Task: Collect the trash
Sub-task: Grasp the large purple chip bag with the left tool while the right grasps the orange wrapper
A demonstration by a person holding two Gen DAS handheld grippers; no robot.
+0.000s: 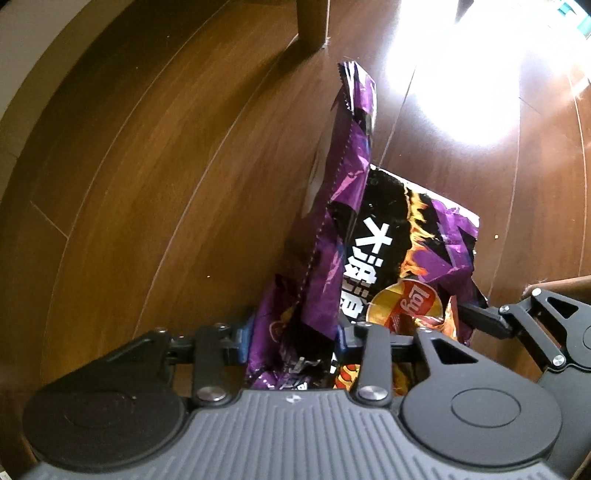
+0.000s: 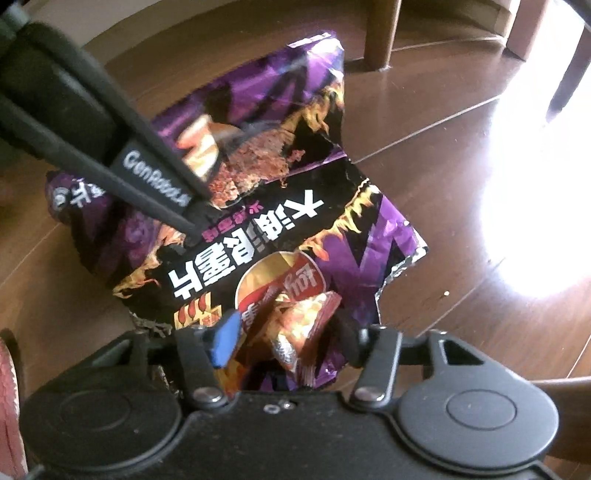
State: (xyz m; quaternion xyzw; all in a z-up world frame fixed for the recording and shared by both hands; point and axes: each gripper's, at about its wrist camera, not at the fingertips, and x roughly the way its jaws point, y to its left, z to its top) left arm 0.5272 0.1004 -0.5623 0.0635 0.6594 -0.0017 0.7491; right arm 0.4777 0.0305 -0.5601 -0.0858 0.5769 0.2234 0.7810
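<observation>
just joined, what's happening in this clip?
A person with two handheld grippers is collecting trash off a dark wooden plank floor. Both are on the same crumpled purple and black foil Lay's chip bag. The left gripper has its jaws closed on the bag's folded edge, holding part of it upright. The right gripper has the bag's crumpled lower end between its jaws, apparently pinching it. A wooden furniture leg stands behind. No bin is in view.
</observation>
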